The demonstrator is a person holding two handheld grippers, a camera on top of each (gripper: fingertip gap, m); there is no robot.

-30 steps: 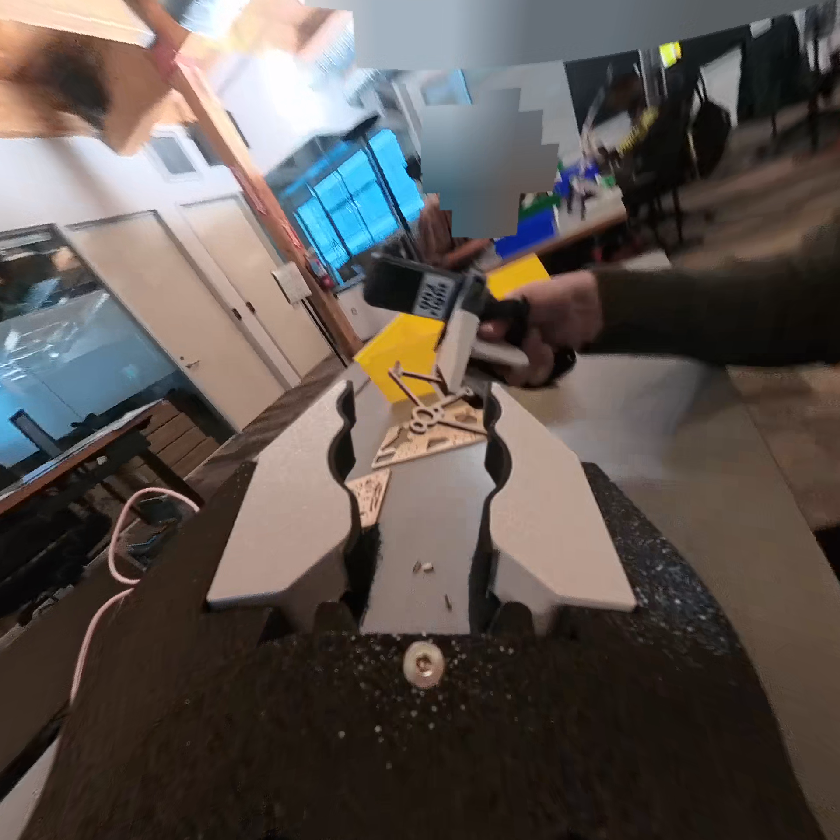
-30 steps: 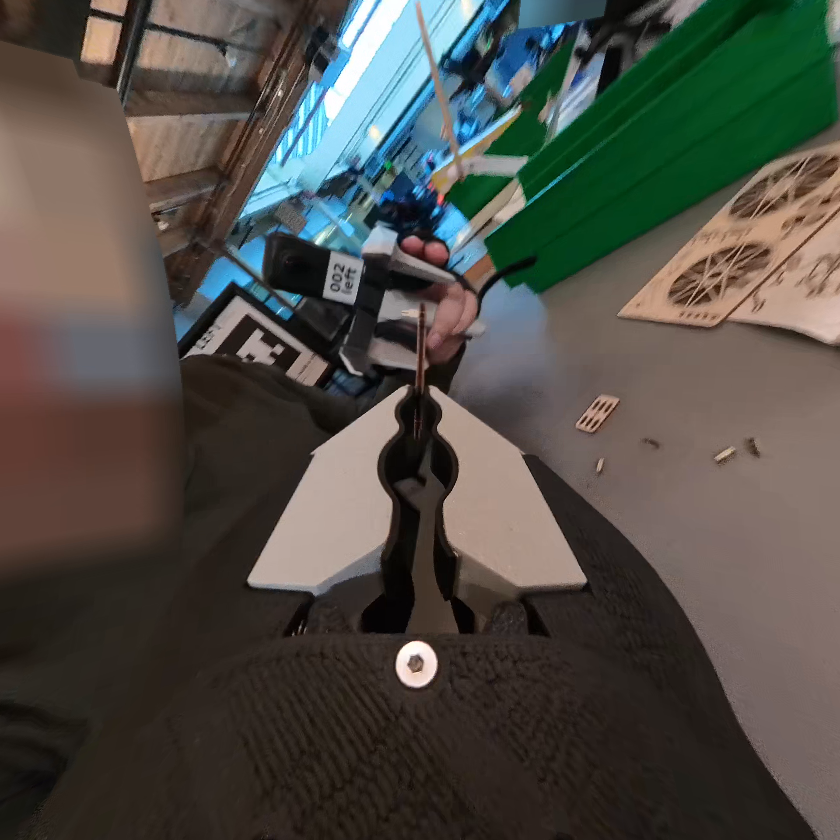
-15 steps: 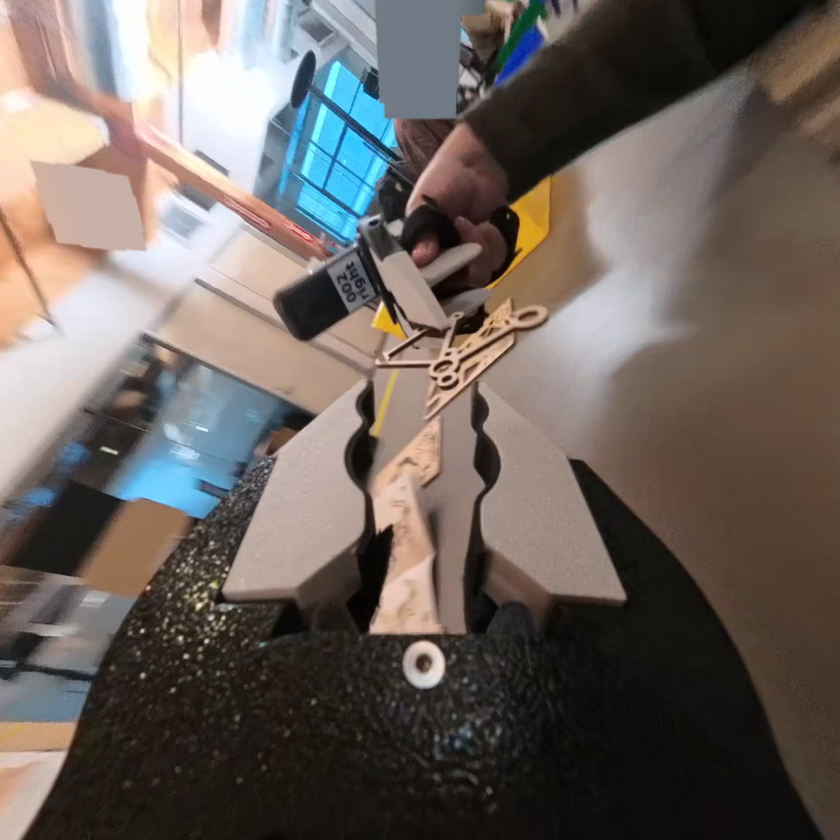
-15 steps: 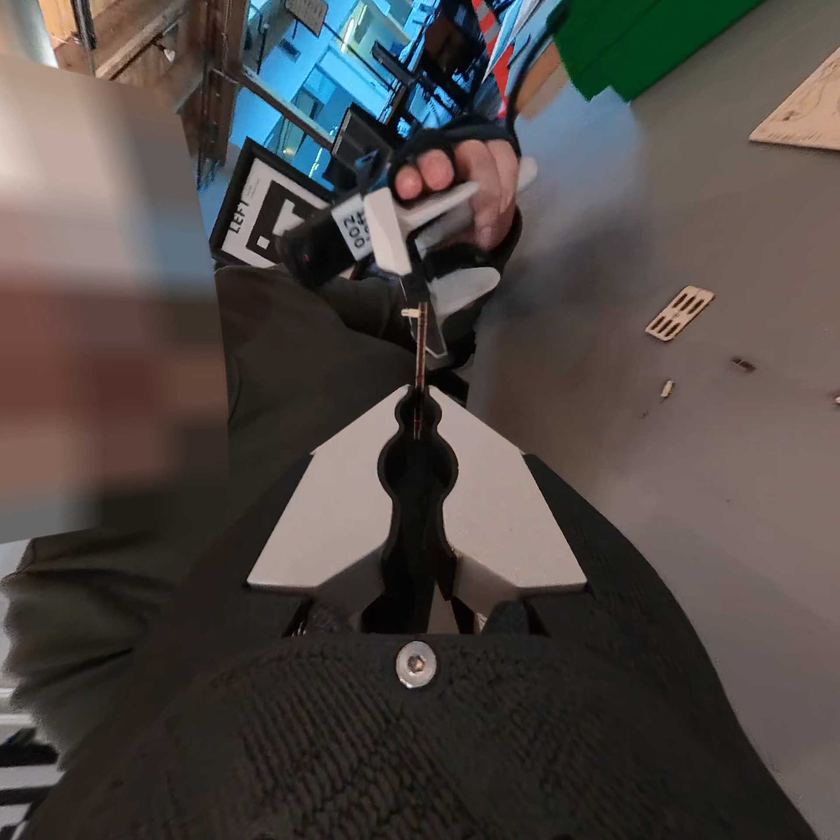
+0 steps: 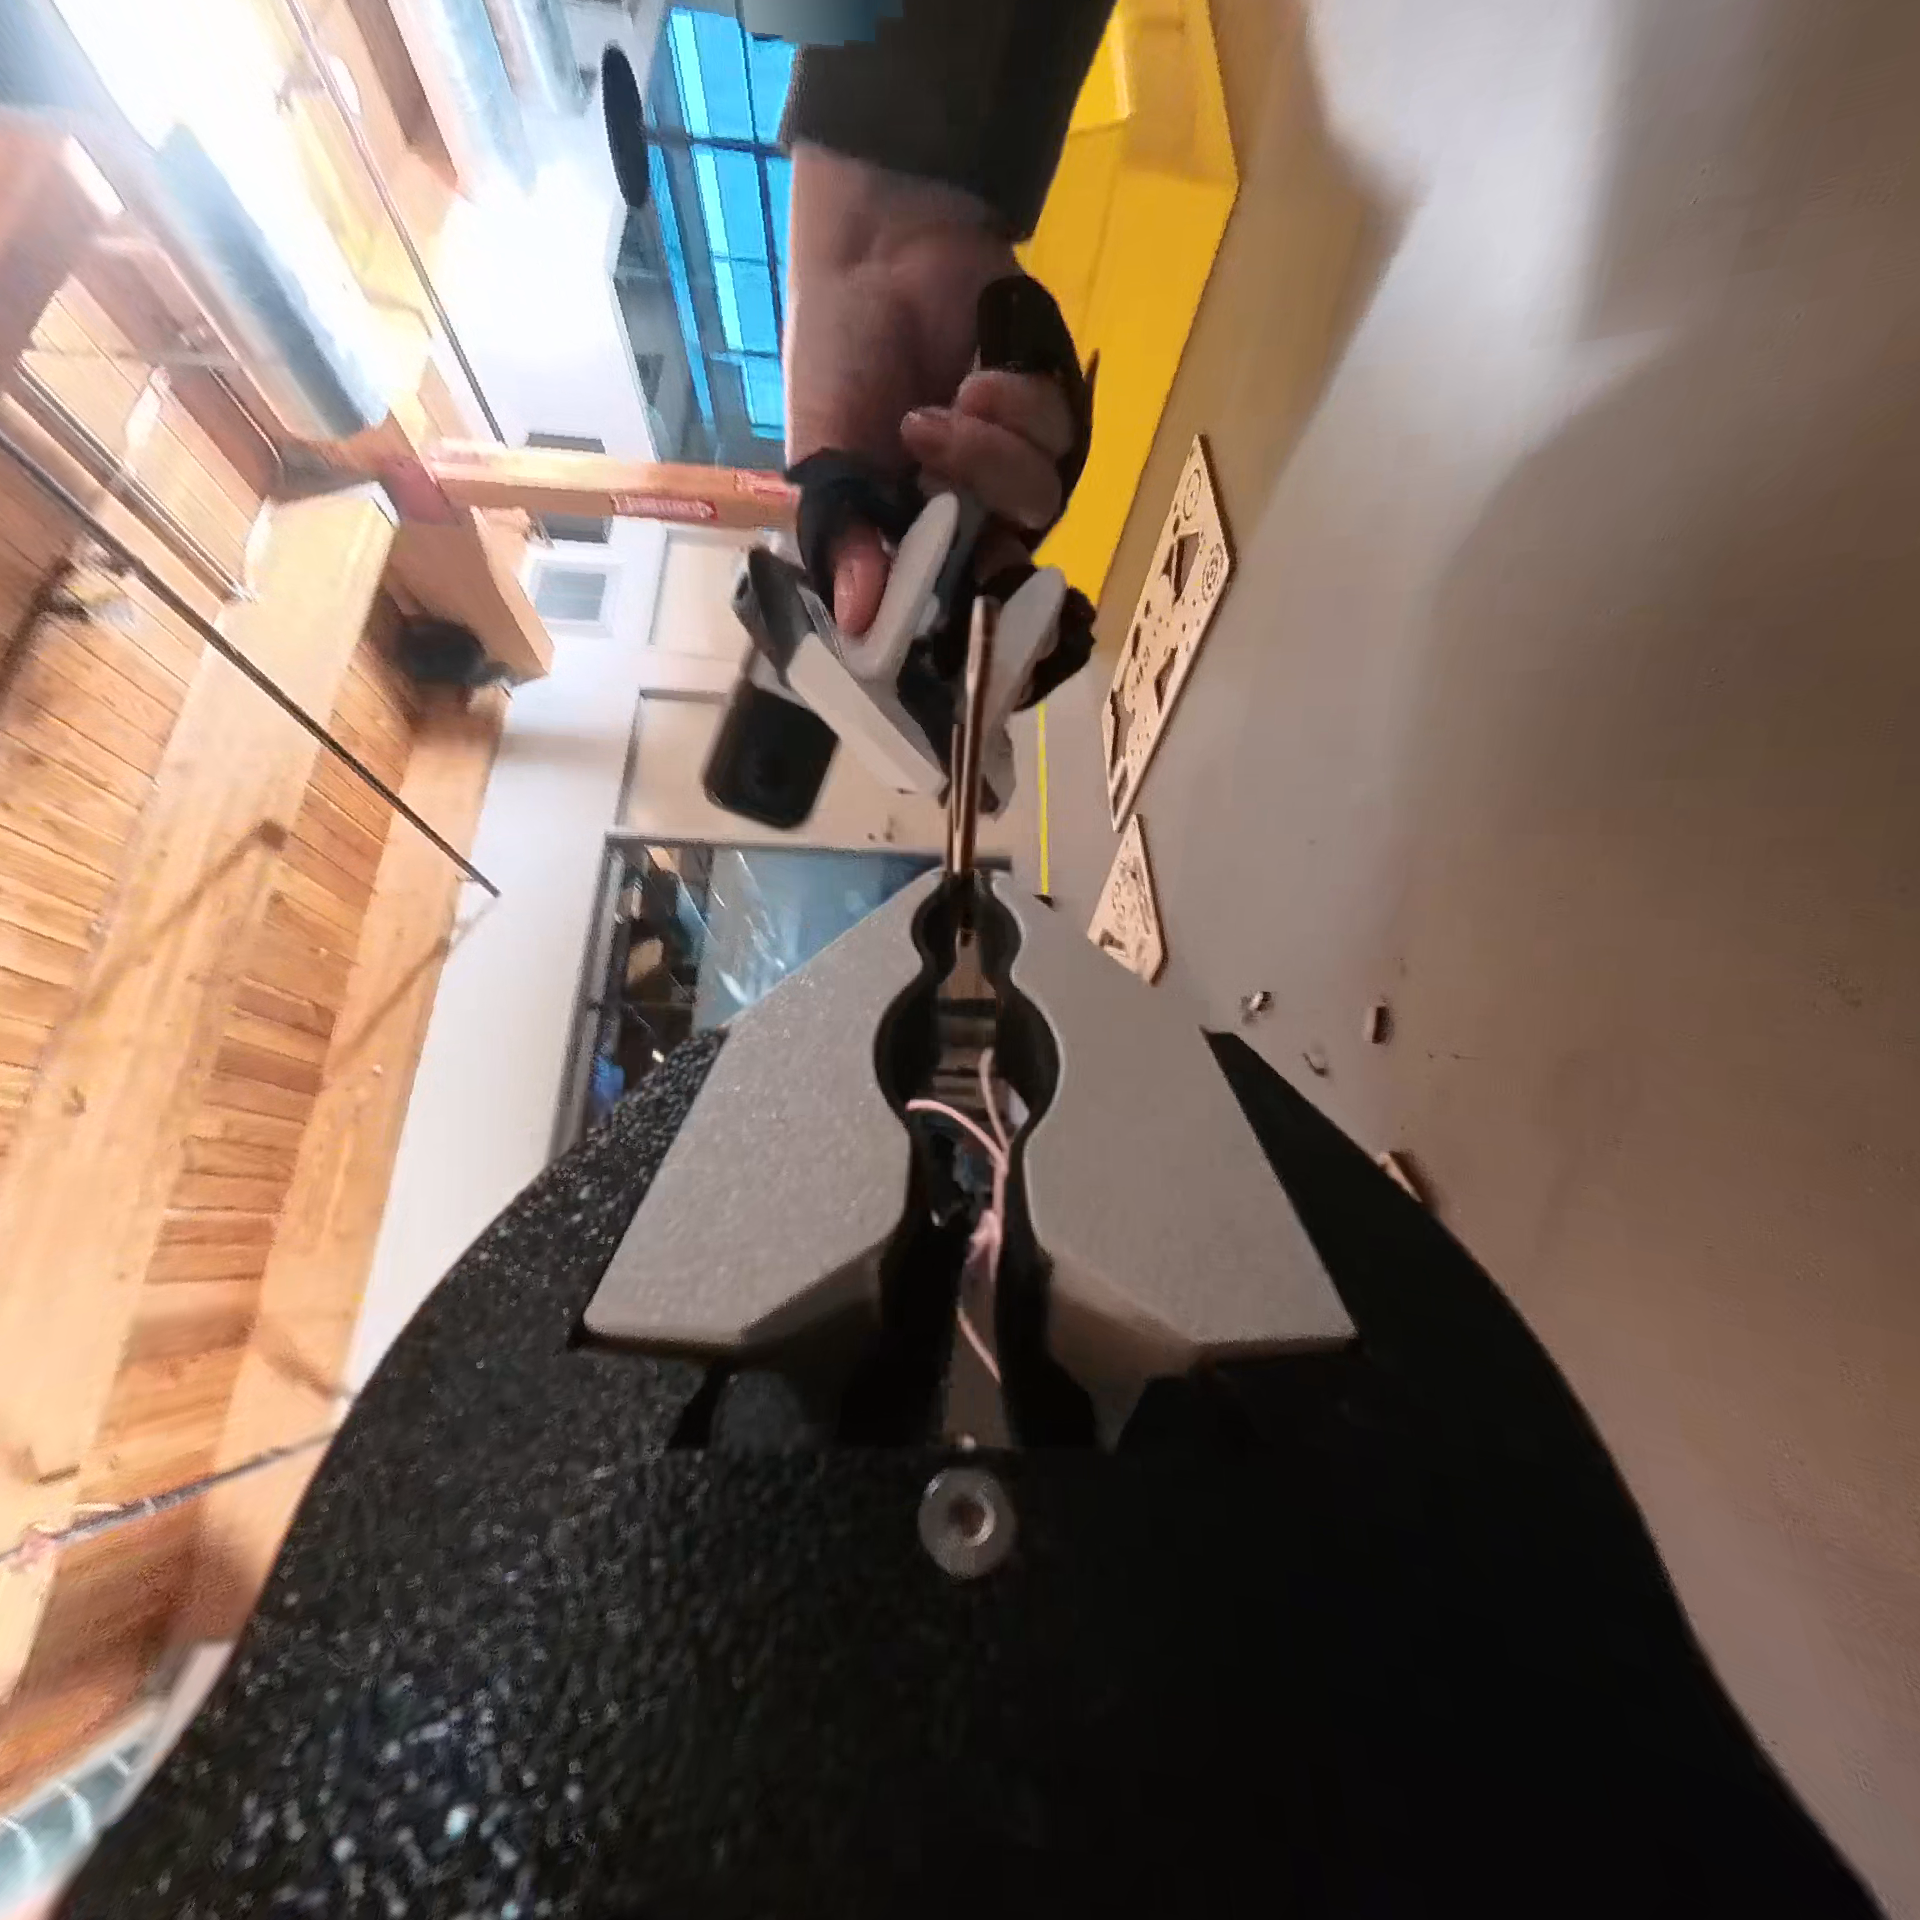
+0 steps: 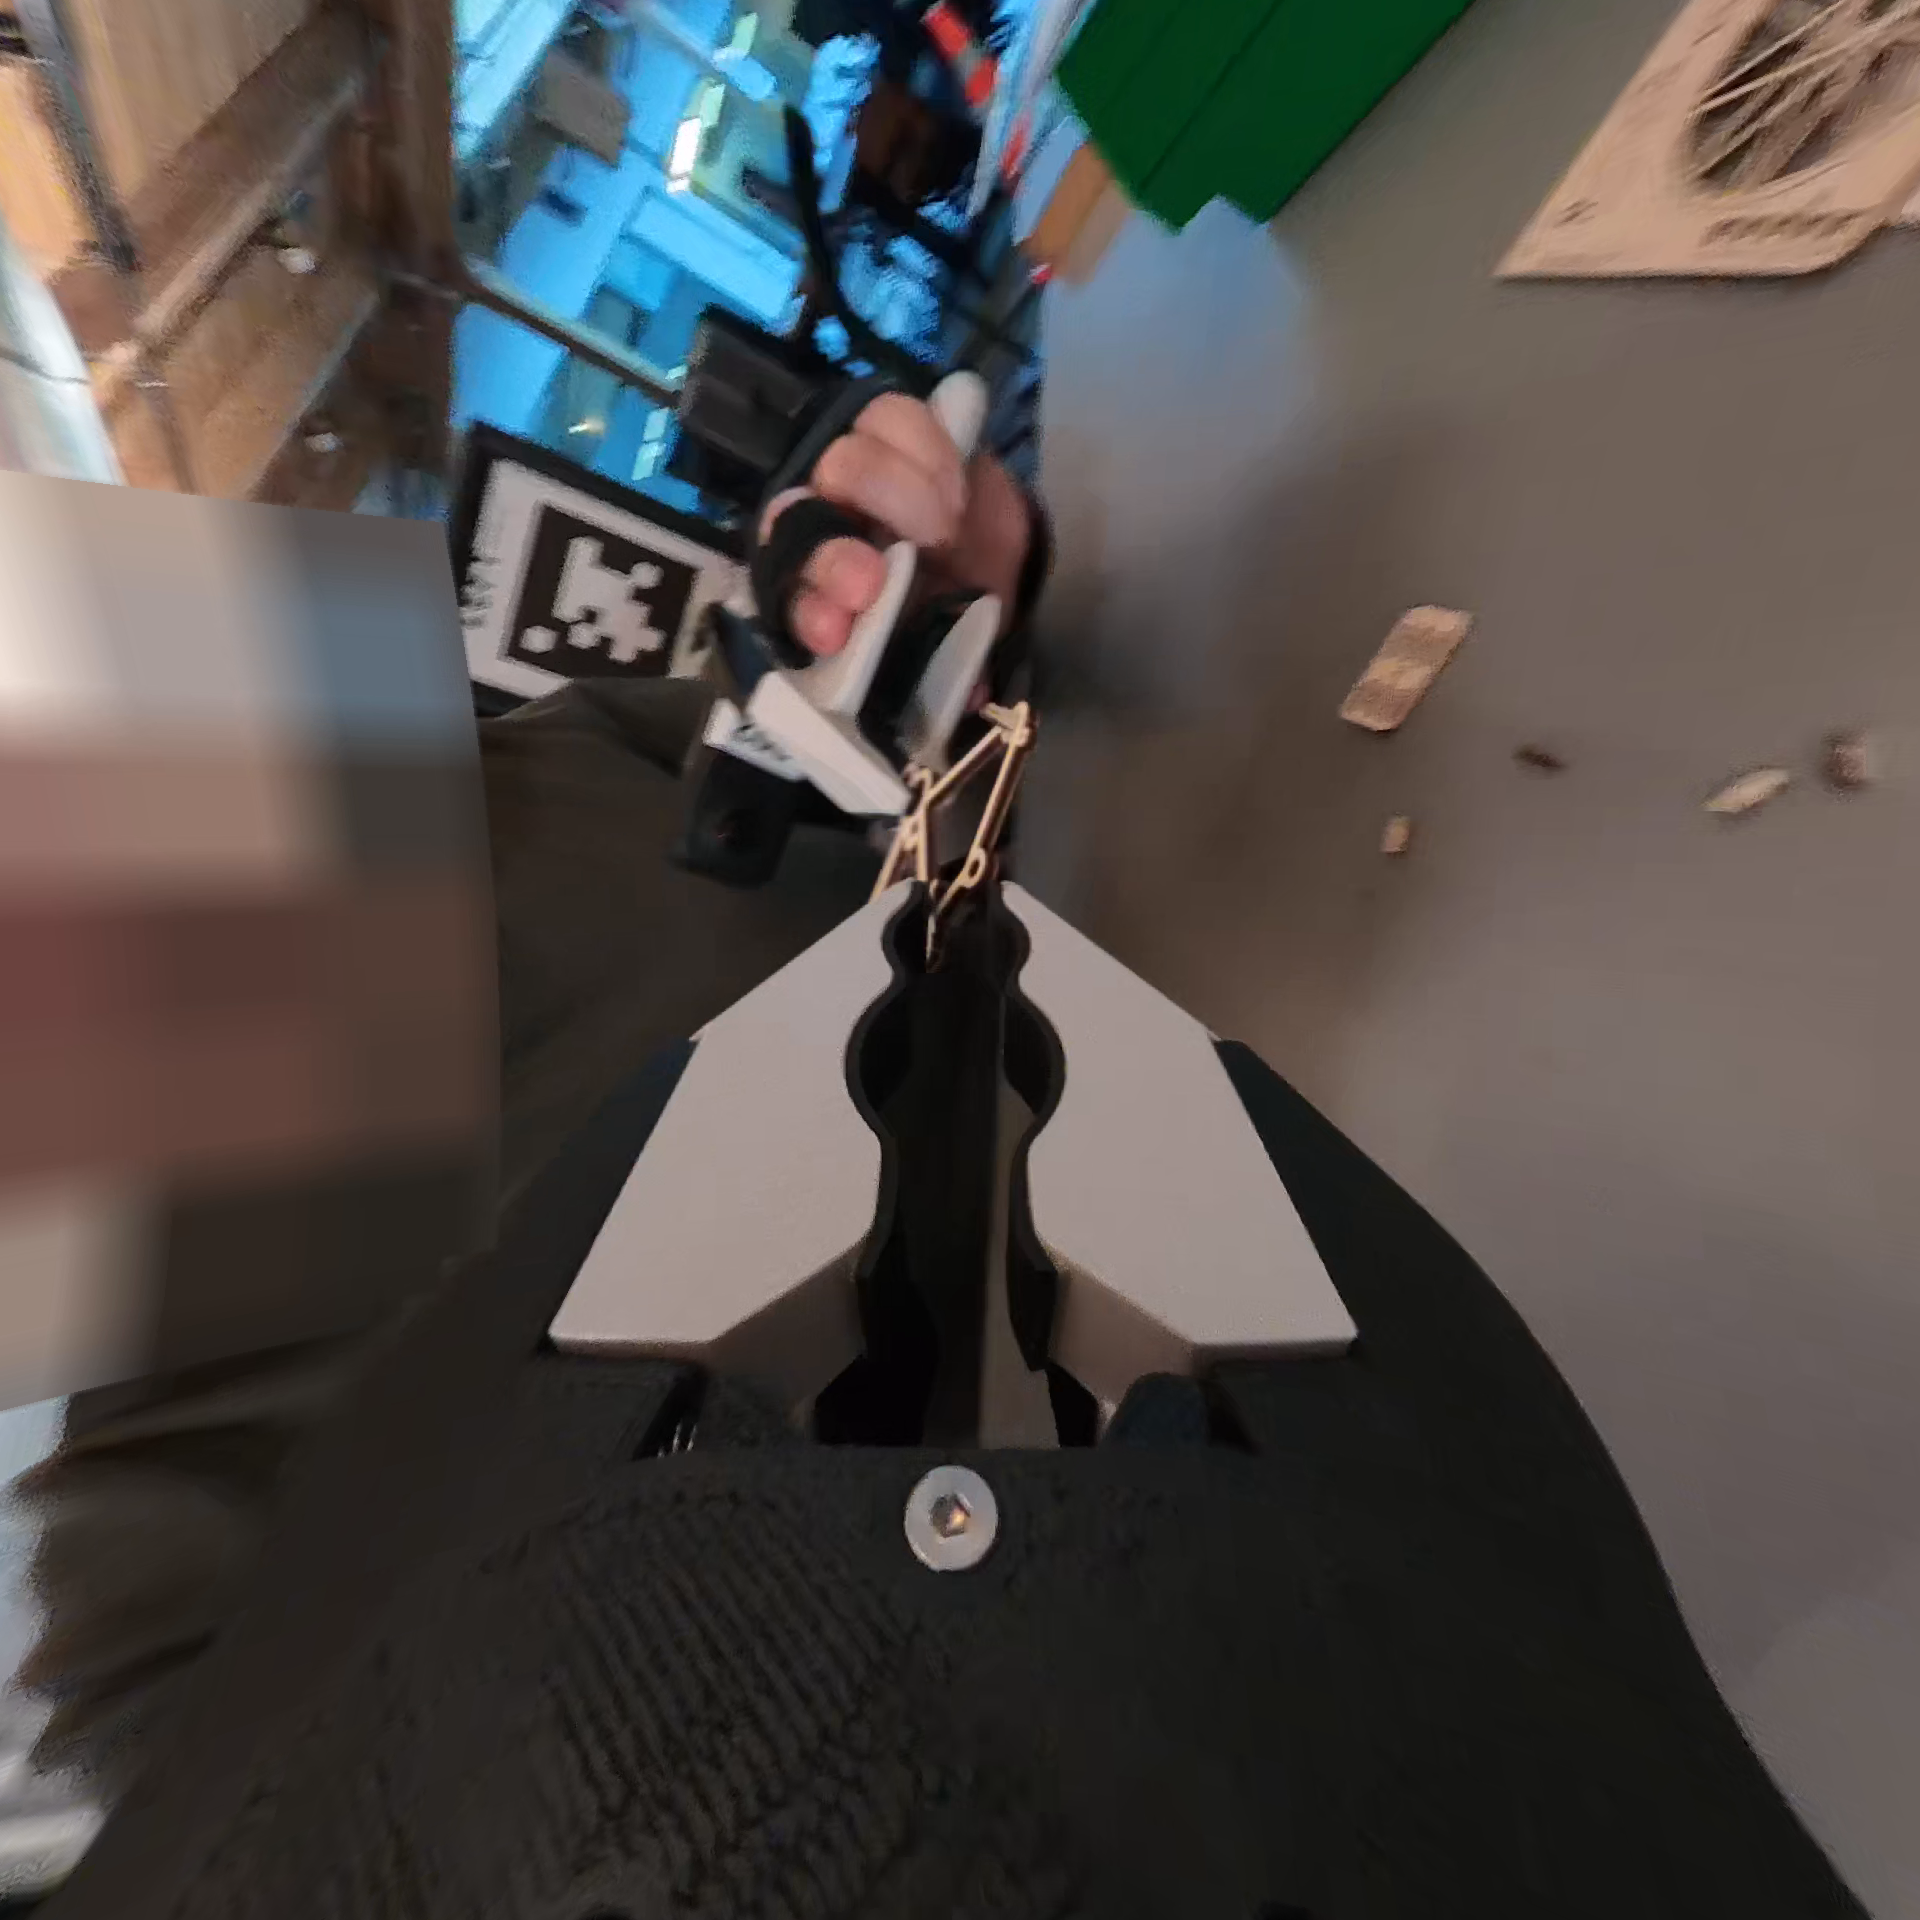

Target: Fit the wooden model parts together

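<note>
Two grippers meet tip to tip above the grey table (image 5: 1558, 727). Left gripper (image 5: 962, 902) is pinched on a thin wooden piece (image 5: 966, 800), seen edge-on. Right gripper (image 6: 951, 914) is clamped on the wooden frame (image 6: 961, 805) of thin struts. Cut-out wooden sheets (image 5: 1169, 623) lie nearby.

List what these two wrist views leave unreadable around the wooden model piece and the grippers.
- Left wrist view: the wooden piece shows edge-on only, so its shape is hidden.
- Left wrist view: right gripper's pad contact is hidden by its own white fingers.
- Right wrist view: motion blur smears the wooden frame and left gripper.
- Right wrist view: table scraps are too small and blurred to identify.
</note>
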